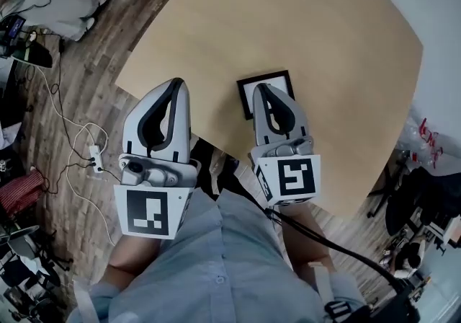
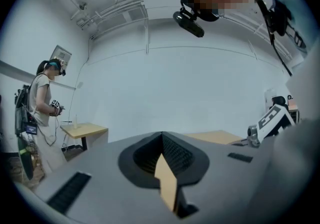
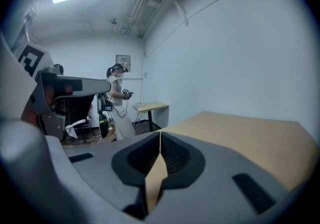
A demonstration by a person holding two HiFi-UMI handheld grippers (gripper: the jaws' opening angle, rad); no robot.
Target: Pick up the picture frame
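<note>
Nearest in the head view is the person's pale blue shirt [image 1: 216, 264], with both grippers held out just above it. The left claw [image 1: 176, 85] hangs over the near edge of the desk [image 1: 302, 19], the wooden floor [image 1: 79, 91] to its left. The right claw [image 1: 261, 88] lies over the picture frame [image 1: 283, 82] in that view. Whether it touches the frame cannot be told.

The picture frame, black with a white inside, lies flat on the desk close to its near edge. Only the head view shows it; neither gripper view does.

In its own view, each claw has its jaws together at the tips with nothing between them, and tan desk top shows beyond.

A white power strip [image 1: 96, 158] with trailing cables lies on the floor to the left.

Farther off, the gripper views show what the head view does not. A second person [image 2: 42, 103] wearing a headset stands by a small desk [image 2: 84, 129] against the white wall.
</note>
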